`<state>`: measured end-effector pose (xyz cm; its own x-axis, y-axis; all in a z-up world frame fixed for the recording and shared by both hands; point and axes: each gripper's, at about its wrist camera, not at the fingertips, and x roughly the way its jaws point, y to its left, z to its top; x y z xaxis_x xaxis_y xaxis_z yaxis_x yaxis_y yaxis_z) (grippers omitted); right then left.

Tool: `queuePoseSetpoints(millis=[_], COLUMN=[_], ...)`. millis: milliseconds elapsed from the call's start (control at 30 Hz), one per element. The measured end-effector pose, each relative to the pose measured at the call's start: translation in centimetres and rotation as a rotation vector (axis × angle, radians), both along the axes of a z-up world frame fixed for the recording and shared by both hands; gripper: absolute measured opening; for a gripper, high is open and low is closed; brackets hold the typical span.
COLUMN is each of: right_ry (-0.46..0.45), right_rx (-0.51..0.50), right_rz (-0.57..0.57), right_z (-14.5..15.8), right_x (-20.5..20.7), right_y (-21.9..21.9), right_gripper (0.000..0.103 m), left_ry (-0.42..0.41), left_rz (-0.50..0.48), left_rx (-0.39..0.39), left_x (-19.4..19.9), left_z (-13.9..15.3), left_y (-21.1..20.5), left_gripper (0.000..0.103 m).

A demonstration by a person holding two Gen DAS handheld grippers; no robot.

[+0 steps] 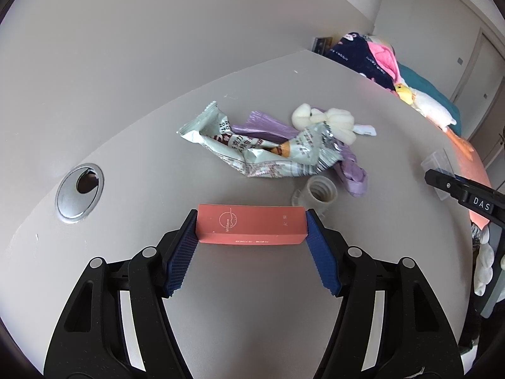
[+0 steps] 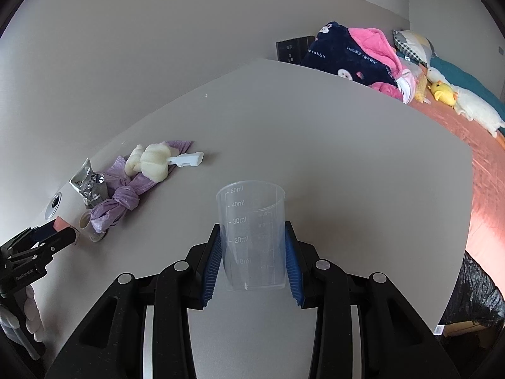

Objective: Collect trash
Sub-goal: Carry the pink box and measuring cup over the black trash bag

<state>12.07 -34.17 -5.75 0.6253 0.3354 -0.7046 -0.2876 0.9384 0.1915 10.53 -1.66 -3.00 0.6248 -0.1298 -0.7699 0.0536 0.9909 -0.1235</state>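
My left gripper (image 1: 251, 224) is shut on a pink carton box (image 1: 251, 225), held crosswise between its blue pads just above the grey table (image 1: 142, 145). Beyond it lie a crumpled snack wrapper (image 1: 262, 150), a knotted purple plastic bag (image 1: 353, 170), a cream sponge brush (image 1: 328, 120) and a small clear threaded cap (image 1: 318, 192). My right gripper (image 2: 252, 252) is shut on a clear 50 ml measuring cup (image 2: 252, 237), upright. In the right wrist view the trash pile shows at left: the purple bag (image 2: 123, 202), the sponge brush (image 2: 151, 161) and the foil wrapper (image 2: 88, 186).
A round cable grommet (image 1: 79, 192) sits in the table at left. A black bin bag (image 2: 473, 303) is below the table's right edge. A bed with a dark blanket (image 2: 347, 57) and plush toys (image 2: 467, 101) lies behind. The wall runs along the table's far side.
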Motion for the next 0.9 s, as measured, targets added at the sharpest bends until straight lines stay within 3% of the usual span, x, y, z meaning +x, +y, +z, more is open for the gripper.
queuePoseSetpoints(millis=[300,900], right_ry=[-0.007,-0.03], right_rx=[0.028,0.081], right_rz=[-0.013,-0.117], right_z=[0.4,0.7], right_x=[-2.6,-7.5], right_y=[-1.8,-8.5], right_gripper=[0.039,0.039], left_ry=[-0.021,-0.039], left_rz=[-0.044,-0.232], left_rx=[-0.031,-0.056], left_x=[-1.4,-1.8], left_z=[1.2,2.2], left_y=[-2.5,-11.8], left_gripper=[0.065,0.065])
